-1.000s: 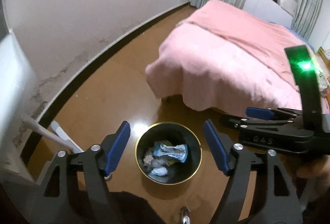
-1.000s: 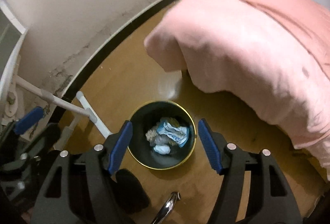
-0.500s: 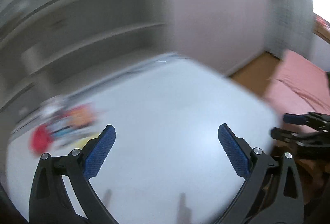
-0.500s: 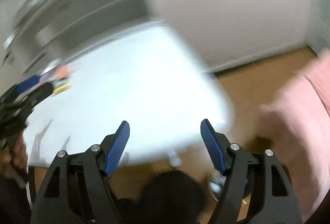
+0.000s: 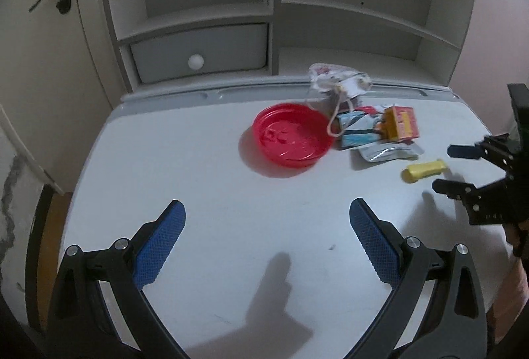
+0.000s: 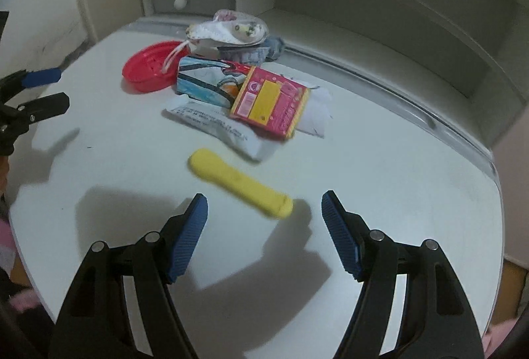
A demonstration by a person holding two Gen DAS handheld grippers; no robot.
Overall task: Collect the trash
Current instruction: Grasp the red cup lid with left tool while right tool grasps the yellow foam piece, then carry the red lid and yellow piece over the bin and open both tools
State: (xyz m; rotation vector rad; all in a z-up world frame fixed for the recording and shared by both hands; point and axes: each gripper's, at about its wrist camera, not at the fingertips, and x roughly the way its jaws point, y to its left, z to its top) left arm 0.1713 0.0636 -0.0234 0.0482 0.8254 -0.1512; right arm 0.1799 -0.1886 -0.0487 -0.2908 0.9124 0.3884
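Left gripper (image 5: 267, 238): jaws spread wide and empty, hovering over the bare lower middle of the white desk (image 5: 205, 167); it also shows at the left edge of the right wrist view.

Right gripper (image 6: 264, 226): jaws wide apart, holding nothing; the yellow tube-shaped piece (image 6: 239, 183) lies just ahead of them, its near end between the fingertips, not touching either.

Trash, where it lies: all of it sits on the desk, in the upper right of the left wrist view. A red plastic lid (image 5: 292, 139) lies left of the pile. A pink and yellow carton (image 6: 269, 101) rests on a blue and white wrapper (image 6: 203, 81) and a silver sachet (image 6: 215, 124). A crumpled white bag with a cord (image 6: 228, 31) lies behind them, near the shelf unit (image 5: 271, 15).

Done: nothing visibly collected from this desk; no piece is gripped.

Left to do: by my reading, every piece here is yet to be picked up, with the yellow one the likely first pick for the right gripper.

Hidden or unclear: no bin appears in either view. The print on the wrappers is too small to read. The yellow piece is slightly blurred, so whether it is a tube or a wrapper I cannot tell. What lies under the carton and bag is covered.
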